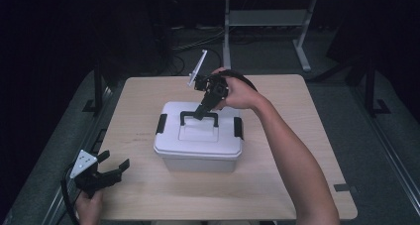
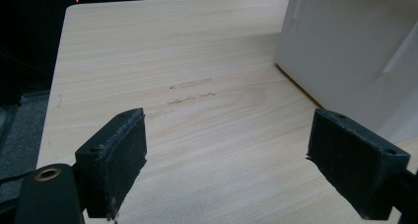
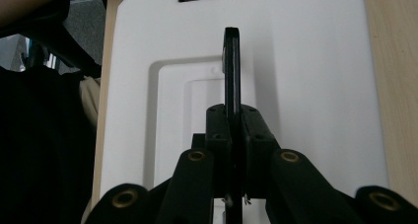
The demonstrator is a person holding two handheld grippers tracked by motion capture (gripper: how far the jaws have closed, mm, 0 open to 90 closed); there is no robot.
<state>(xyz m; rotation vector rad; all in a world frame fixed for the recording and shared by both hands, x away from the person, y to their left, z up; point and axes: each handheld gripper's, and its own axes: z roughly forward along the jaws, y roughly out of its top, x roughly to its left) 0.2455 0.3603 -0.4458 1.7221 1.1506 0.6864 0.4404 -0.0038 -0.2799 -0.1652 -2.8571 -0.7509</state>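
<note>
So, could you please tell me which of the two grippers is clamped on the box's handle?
The right gripper, over the white box, is shut on its black handle. The left gripper hovers open near the table's front-left corner.

Pale wooden table (image 1: pixel 148 195), white lidded box (image 1: pixel 198 153) on it, perhaps plastic.

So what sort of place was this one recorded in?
Probably a lab or recording workspace: a bare light-wood table in a dark room, cables on the floor, a metal-framed bench behind, and a white storage box as the sole prop.
</note>
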